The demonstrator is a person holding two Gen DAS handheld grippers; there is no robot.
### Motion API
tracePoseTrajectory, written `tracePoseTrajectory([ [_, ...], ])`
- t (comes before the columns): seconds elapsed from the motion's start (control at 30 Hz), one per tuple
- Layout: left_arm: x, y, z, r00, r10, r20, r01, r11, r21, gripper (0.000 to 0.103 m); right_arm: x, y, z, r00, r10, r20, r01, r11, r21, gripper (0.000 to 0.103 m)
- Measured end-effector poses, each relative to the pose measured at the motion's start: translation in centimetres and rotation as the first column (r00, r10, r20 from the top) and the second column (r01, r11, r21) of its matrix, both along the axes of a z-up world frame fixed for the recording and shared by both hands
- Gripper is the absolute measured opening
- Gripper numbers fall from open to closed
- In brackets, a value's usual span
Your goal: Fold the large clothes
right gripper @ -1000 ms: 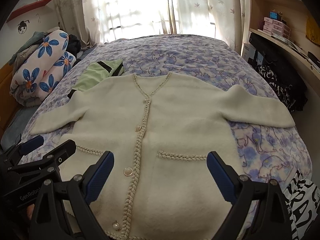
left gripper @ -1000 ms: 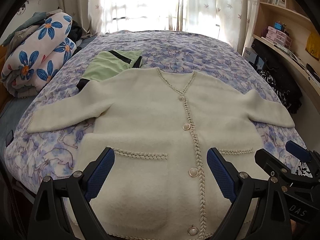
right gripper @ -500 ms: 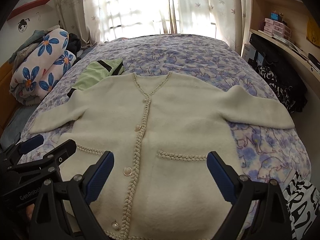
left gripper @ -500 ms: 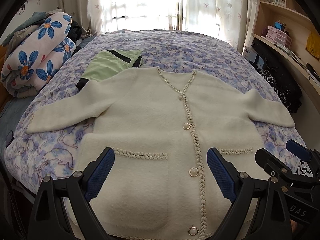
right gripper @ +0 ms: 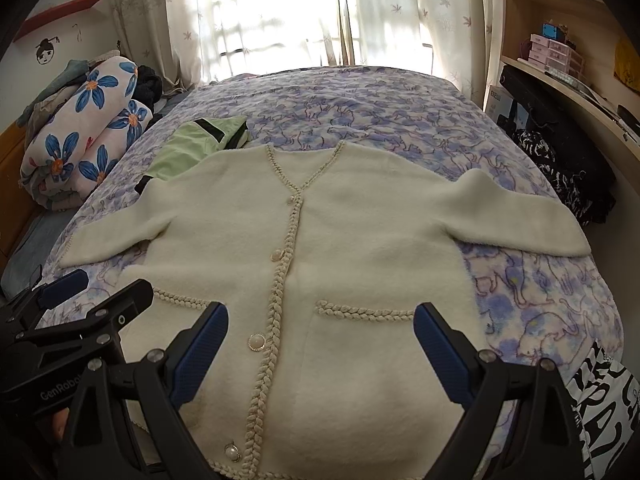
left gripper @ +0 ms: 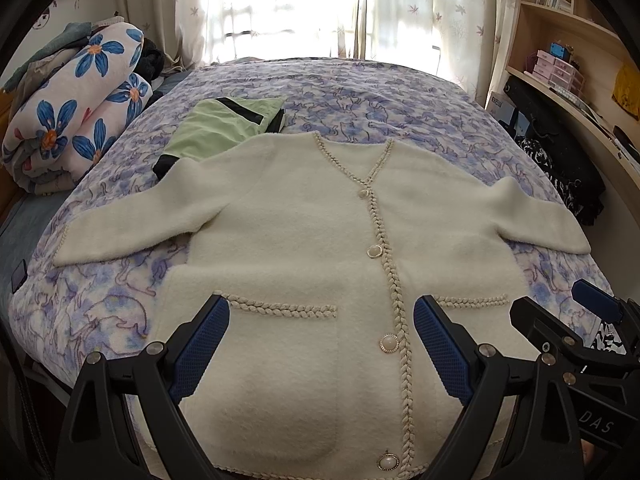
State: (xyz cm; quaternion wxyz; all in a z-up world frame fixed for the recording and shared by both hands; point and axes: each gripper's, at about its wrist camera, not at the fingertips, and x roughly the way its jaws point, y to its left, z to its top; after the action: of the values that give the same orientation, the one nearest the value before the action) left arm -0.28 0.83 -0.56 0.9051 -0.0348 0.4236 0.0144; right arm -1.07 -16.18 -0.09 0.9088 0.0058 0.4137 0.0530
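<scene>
A cream fuzzy cardigan (left gripper: 304,216) (right gripper: 360,232) lies flat and buttoned on the bed, front up, both sleeves spread out to the sides, with braided trim and pearl buttons. My left gripper (left gripper: 322,344) hovers open above its lower left pocket, nothing between the blue pads. My right gripper (right gripper: 320,344) hovers open above the lower right pocket, also empty. Each gripper shows at the edge of the other's view: the right one (left gripper: 560,344) and the left one (right gripper: 76,320).
A folded green garment (left gripper: 224,128) lies by the cardigan's left shoulder. A rolled floral quilt (left gripper: 76,108) sits at the bed's left side. The purple patterned bedspread (right gripper: 360,108) stretches to the curtained window. Shelves and dark bags (right gripper: 560,152) line the right.
Both grippers have drifted slightly; the view of the cardigan has barely shifted. Nothing was grasped or moved.
</scene>
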Motion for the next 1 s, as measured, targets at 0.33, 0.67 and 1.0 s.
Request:
tracePoseTrajectory([
  [0.33,-0.05,0.21,-0.25,1.0,0.001,-0.002,-0.001,1.0,0.001,0.093,0.01,0.03,-0.03,1.0,-0.001,-0.001,0.001,1.0,-0.002,0.095],
  [0.67,-0.2,0.37,-0.42,1.0,0.001,-0.003,-0.001,1.0,0.002,0.093,0.03,0.02,-0.05,1.0,-0.001,-0.002,0.001,1.0,-0.001,0.095],
  [1.0,-0.33,0.38,-0.48,1.0,0.001,-0.005,-0.001,1.0,0.002,0.092,0.03,0.0,-0.12,1.0,-0.001,-0.002,0.001,1.0,-0.002,0.095],
])
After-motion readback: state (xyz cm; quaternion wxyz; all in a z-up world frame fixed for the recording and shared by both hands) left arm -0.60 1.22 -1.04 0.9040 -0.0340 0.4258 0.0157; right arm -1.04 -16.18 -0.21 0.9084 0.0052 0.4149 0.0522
